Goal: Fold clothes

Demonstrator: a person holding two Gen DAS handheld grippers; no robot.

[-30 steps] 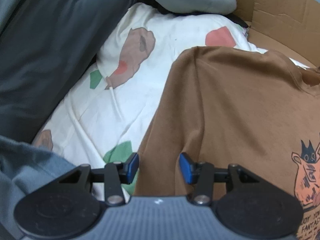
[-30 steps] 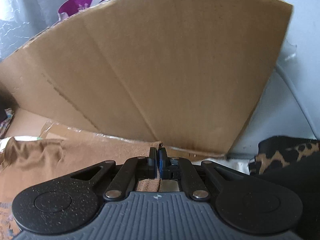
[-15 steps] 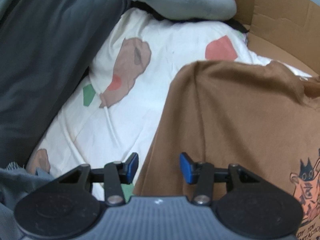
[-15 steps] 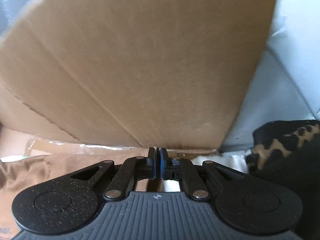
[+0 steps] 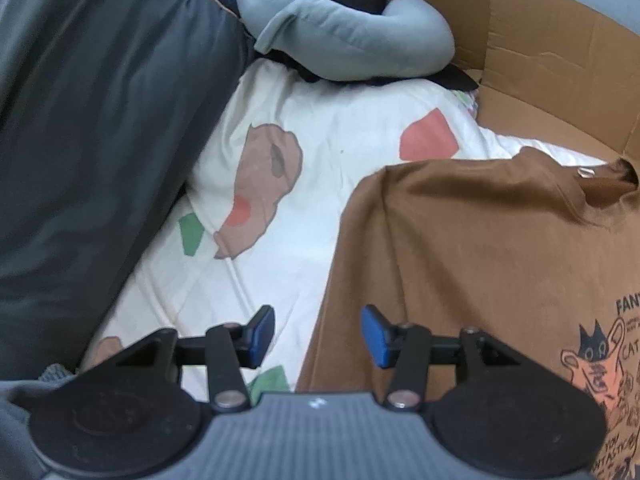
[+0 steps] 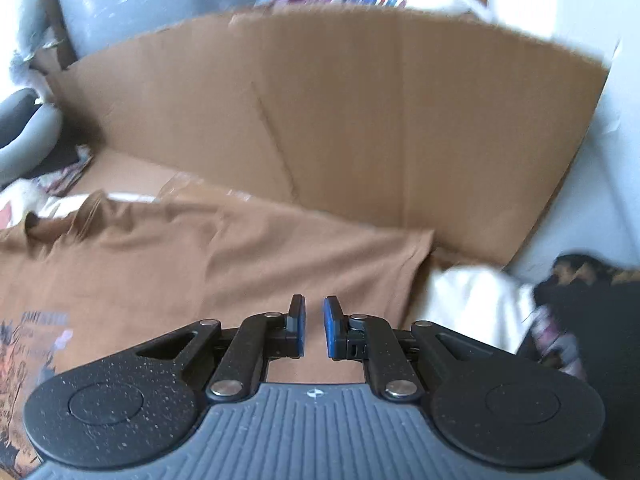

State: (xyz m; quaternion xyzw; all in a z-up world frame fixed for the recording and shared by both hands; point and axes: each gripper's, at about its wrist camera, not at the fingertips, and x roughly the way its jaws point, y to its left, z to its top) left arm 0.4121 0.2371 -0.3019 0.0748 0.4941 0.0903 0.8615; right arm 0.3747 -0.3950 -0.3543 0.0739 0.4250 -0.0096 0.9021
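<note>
Left wrist view looks down on a brown T-shirt spread flat over a white quilt with brown, red and green patches. The left gripper hangs just above the shirt's left side edge with its blue pads set wide apart and nothing between them; one pad is over the quilt, the other over the brown cloth. The shirt's collar lies toward the far right, and an orange cat print with lettering shows at the right edge. A dark grey cloth fills the left side, a light grey sleeve curls across the top of the quilt, and a cardboard sheet stands beyond the shirt.

From the right wrist, the right gripper hovers over the shirt near its right sleeve, which lies flat against the foot of the cardboard. Its pads stand a narrow gap apart and hold nothing. The print shows at the left edge. White quilt shows just right of the sleeve, with a leopard-print cloth beyond it. This view is blurred, so fine detail is lost.
</note>
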